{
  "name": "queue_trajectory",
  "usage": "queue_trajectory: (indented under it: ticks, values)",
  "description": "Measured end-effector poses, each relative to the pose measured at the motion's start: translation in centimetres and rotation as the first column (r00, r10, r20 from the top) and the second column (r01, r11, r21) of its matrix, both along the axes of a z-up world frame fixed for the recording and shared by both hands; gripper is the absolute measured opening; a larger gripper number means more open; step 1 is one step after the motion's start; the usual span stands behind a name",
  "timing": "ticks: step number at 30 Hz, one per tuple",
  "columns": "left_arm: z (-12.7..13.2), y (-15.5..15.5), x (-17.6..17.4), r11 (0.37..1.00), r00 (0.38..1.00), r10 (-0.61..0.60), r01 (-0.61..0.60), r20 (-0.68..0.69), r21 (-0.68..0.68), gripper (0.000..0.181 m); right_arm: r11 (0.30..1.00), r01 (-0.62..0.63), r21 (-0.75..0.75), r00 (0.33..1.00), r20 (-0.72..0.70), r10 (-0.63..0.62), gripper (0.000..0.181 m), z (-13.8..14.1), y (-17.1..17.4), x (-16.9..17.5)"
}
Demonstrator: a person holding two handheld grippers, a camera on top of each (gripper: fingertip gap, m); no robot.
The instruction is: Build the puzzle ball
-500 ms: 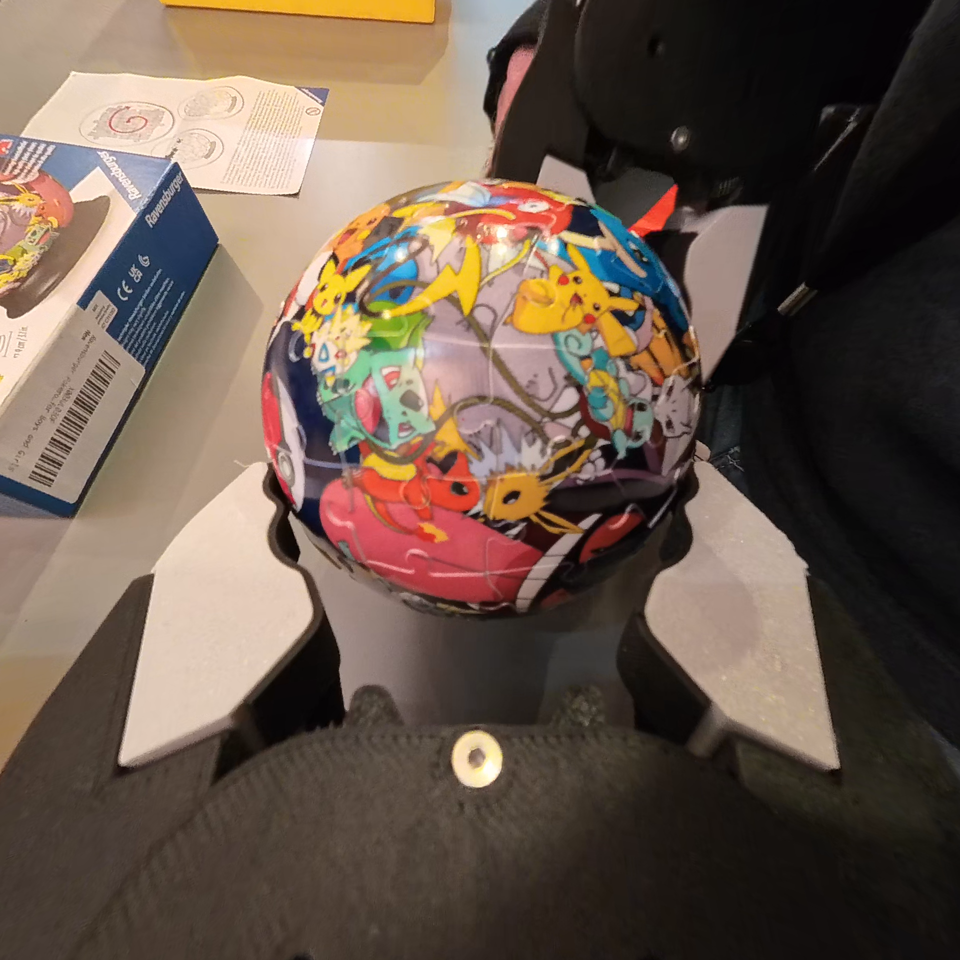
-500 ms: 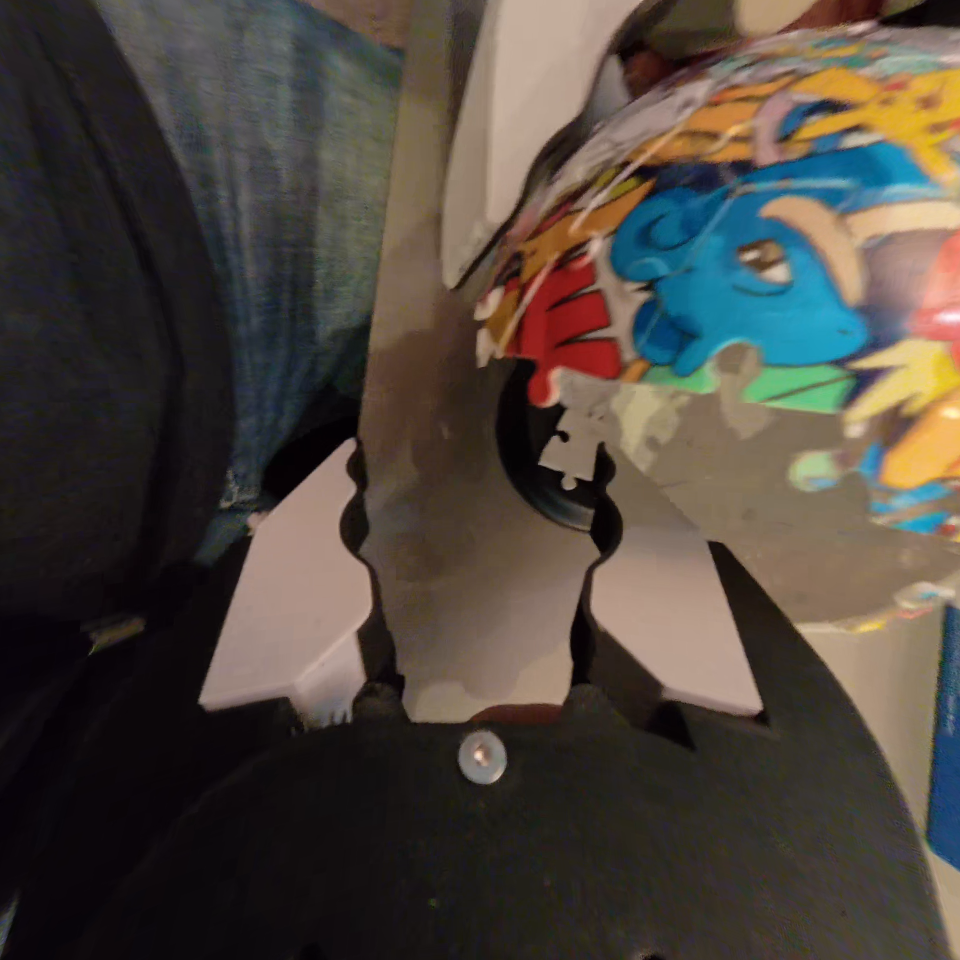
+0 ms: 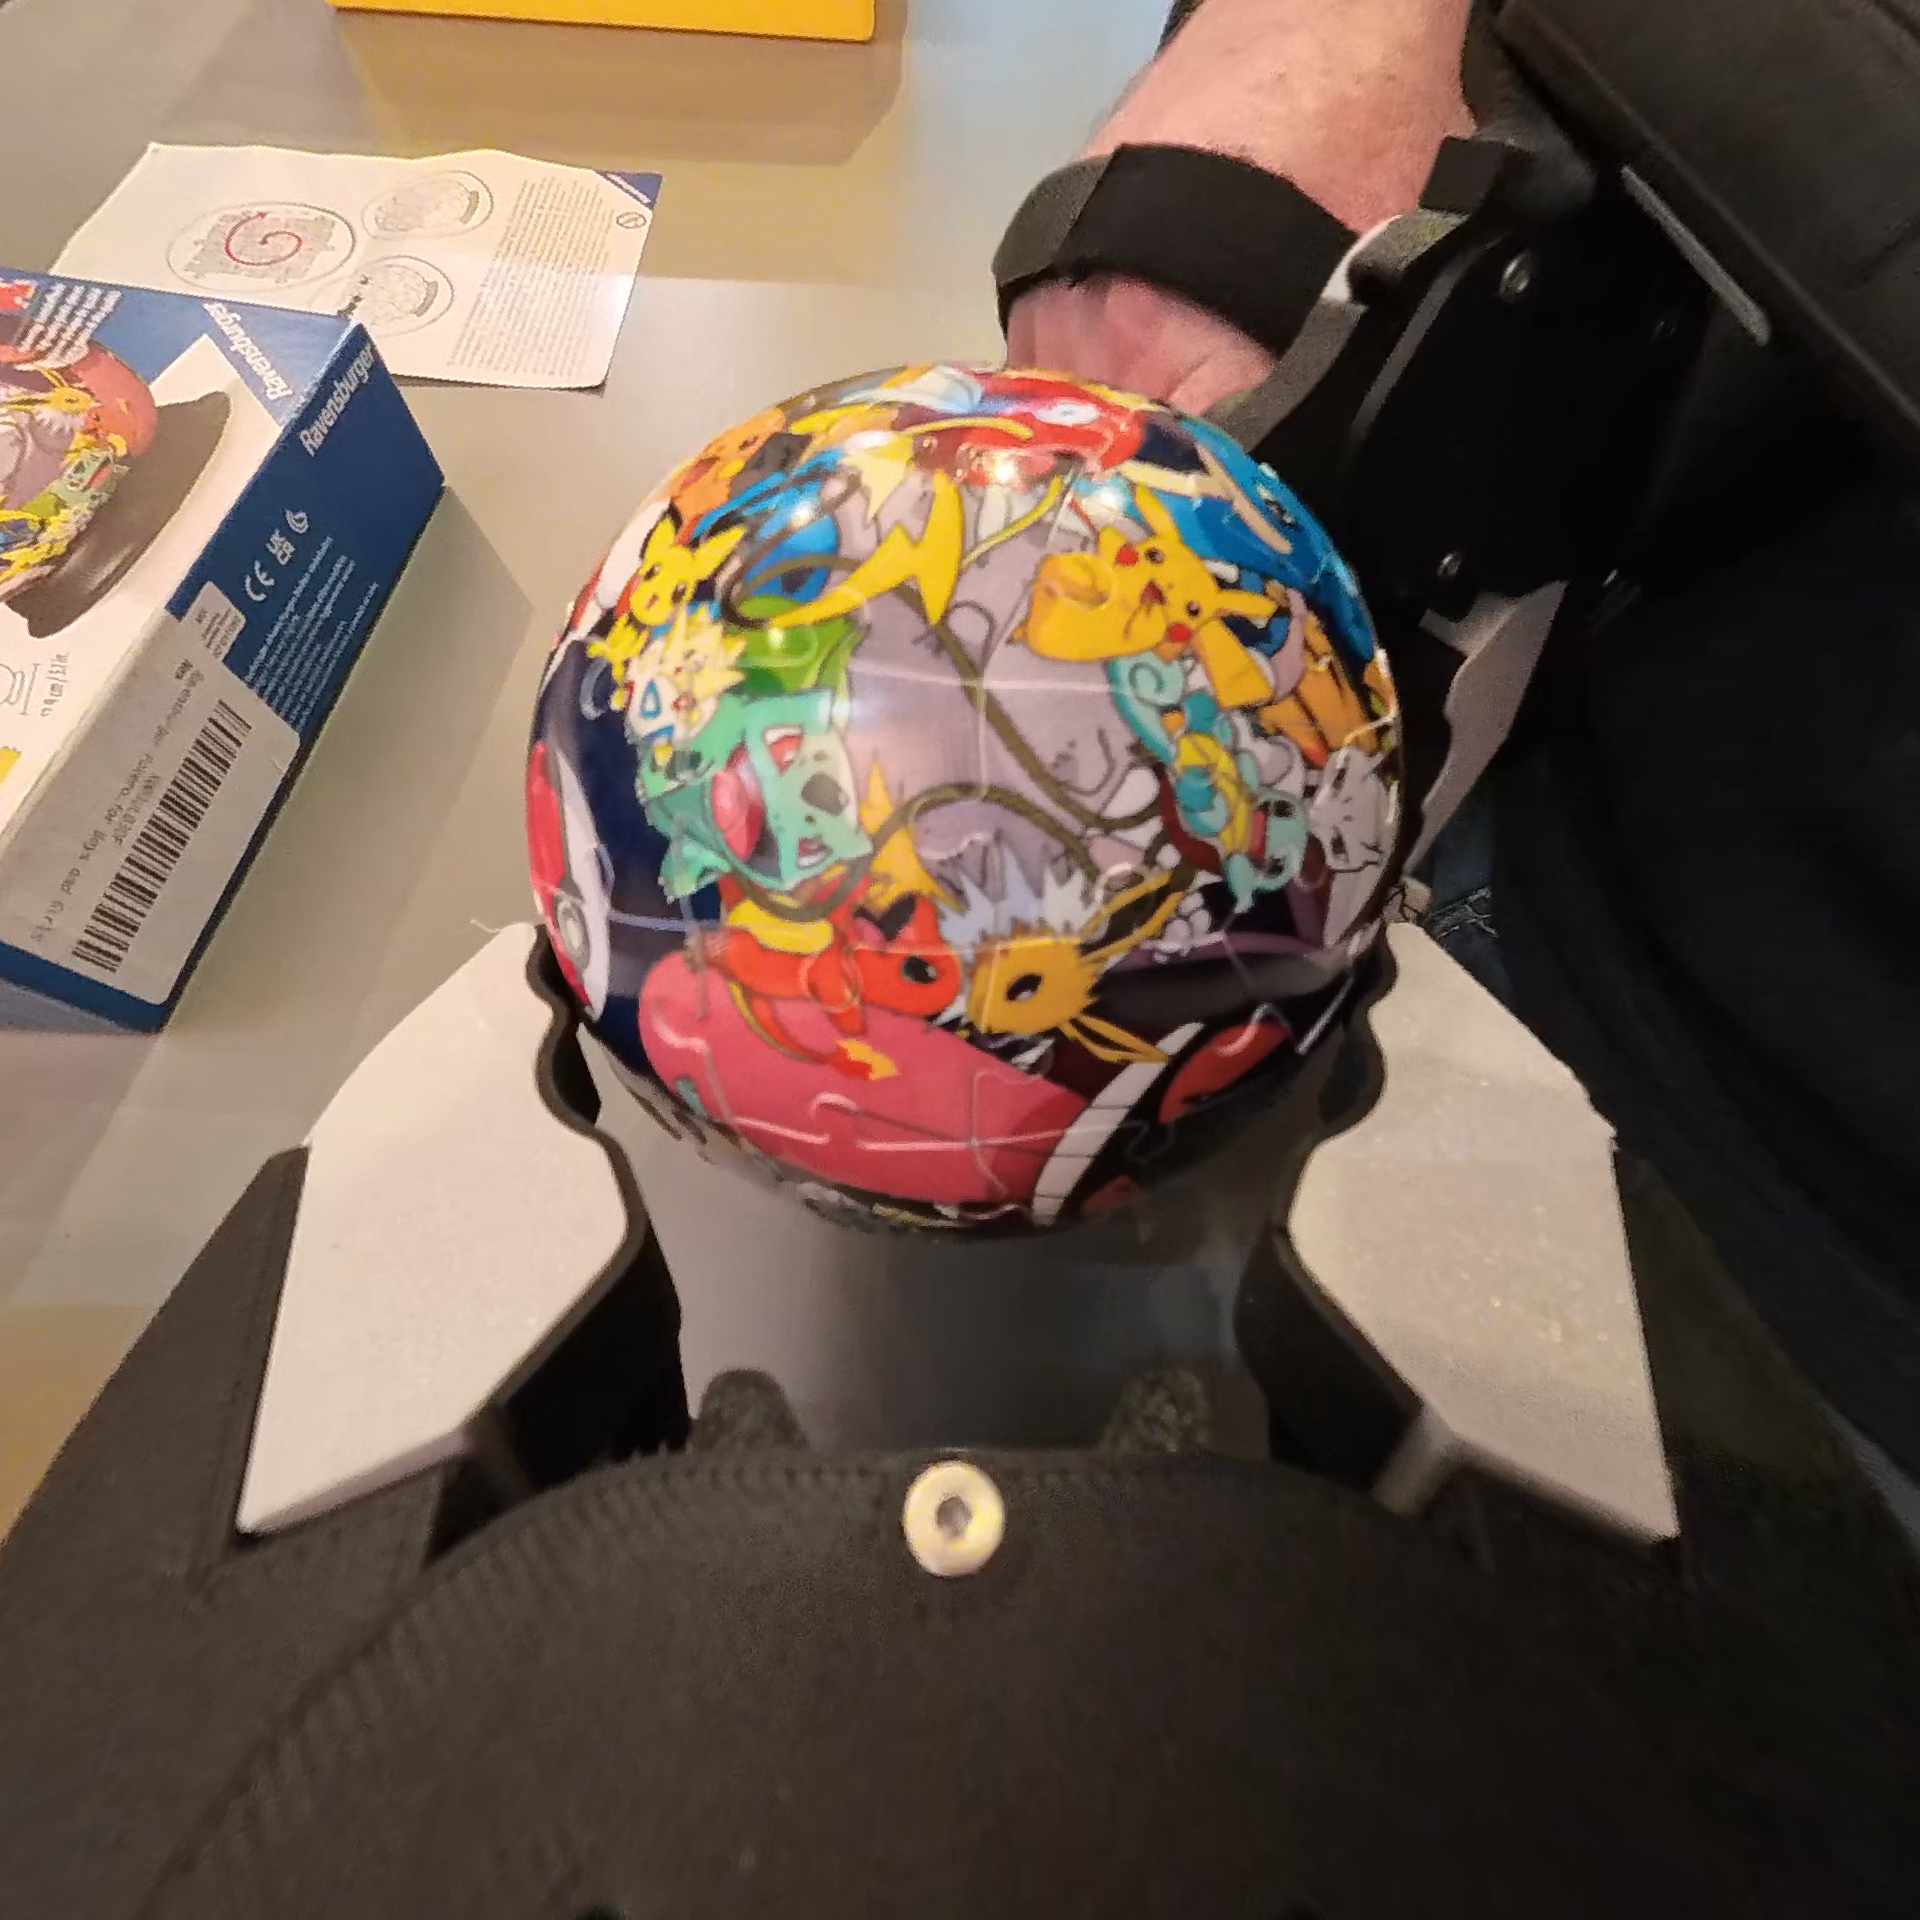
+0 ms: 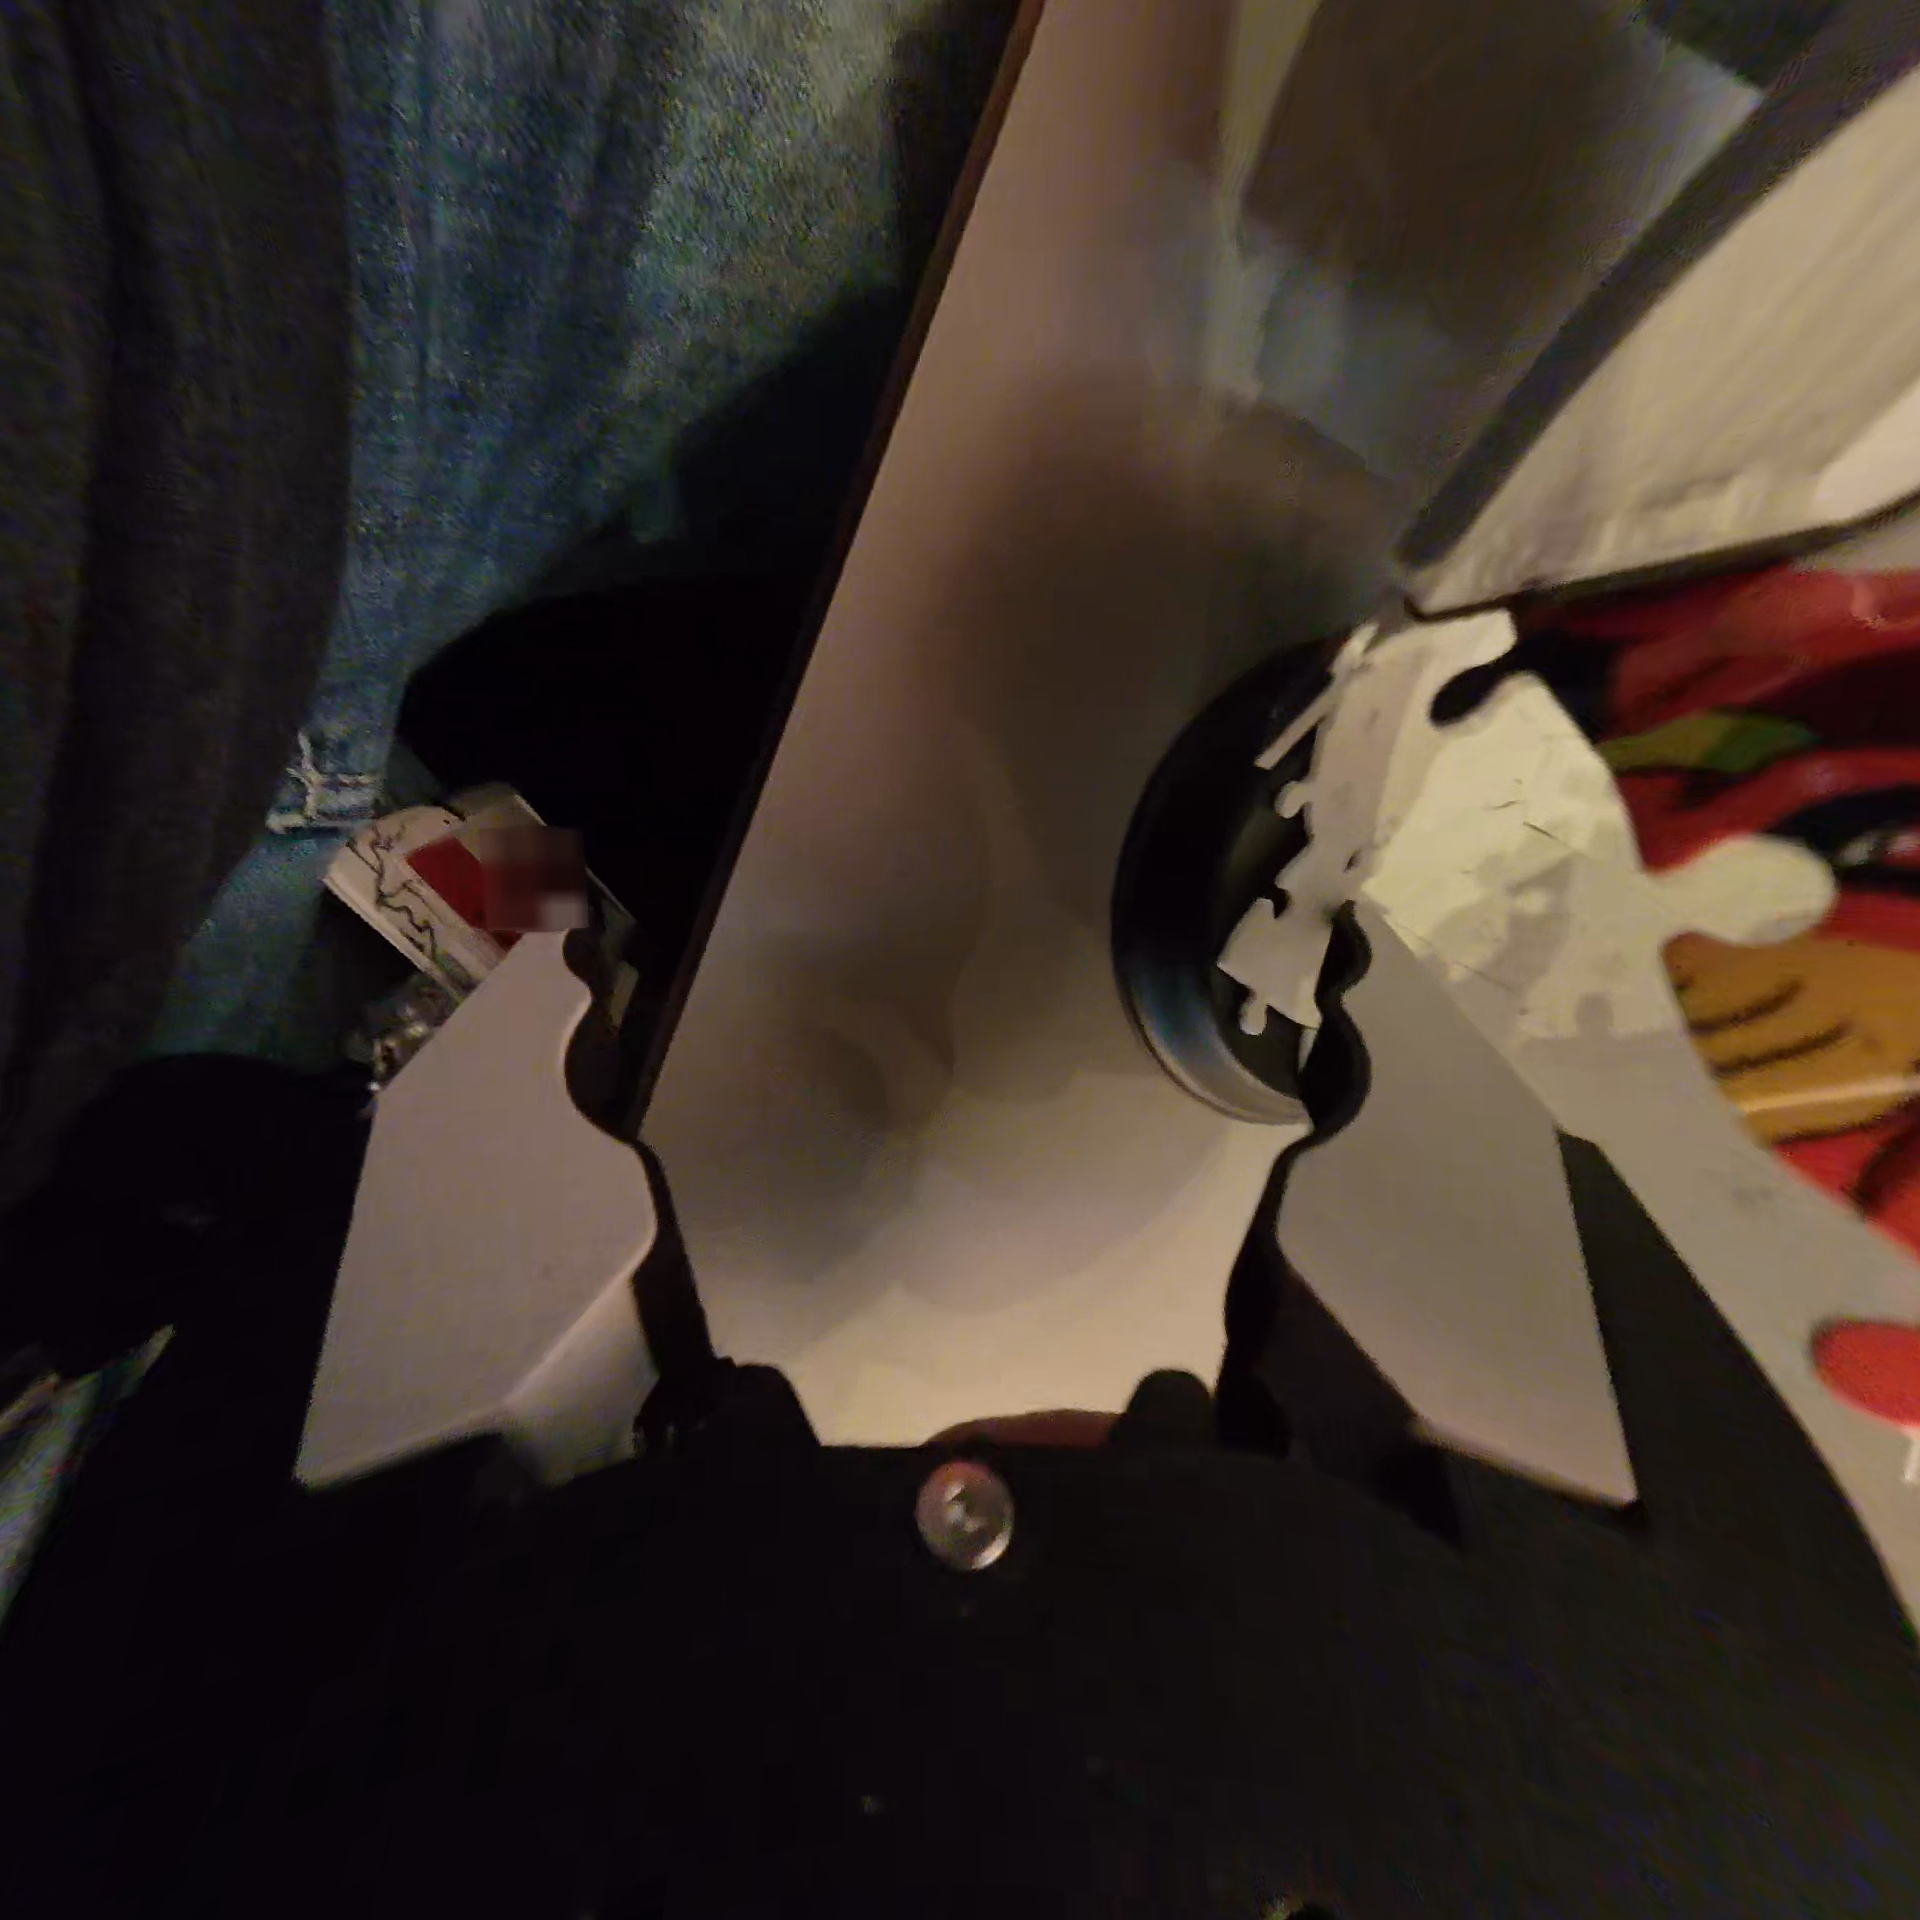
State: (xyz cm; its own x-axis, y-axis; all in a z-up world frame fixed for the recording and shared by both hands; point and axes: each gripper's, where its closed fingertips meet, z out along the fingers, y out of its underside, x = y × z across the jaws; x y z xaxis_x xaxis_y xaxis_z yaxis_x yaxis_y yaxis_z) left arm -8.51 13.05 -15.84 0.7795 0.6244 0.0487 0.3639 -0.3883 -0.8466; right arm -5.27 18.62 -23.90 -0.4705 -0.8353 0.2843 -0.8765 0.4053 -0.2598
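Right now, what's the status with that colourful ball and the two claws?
Left gripper shut on puzzle ball, held over the table. Right gripper open, empty, beside the ball's unfinished edge. Black ring stand near its fingertip. Nothing blocking.

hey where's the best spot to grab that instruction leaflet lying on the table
Probably the near right corner of the instruction leaflet: it lies flat on the table, so pinch an edge from the low side. That corner has bare table around it, while the blue box crowds the left.

Grey table (image 3: pixel 727 260), blue puzzle box (image 3: pixel 239 582), printed leaflet (image 3: pixel 416 260), yellow item's edge (image 3: pixel 623 16) at far side
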Motion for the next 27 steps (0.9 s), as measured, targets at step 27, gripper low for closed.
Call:
queue_trajectory:
  ticks: [27]
  values:
    - [-0.4,0.0,0.1,1.000,1.000,0.007,-0.007,0.007,-0.019,0.136,0.982,0.184,-0.030,0.981,0.074,-0.182,0.110,2.5,3.1,-0.3]
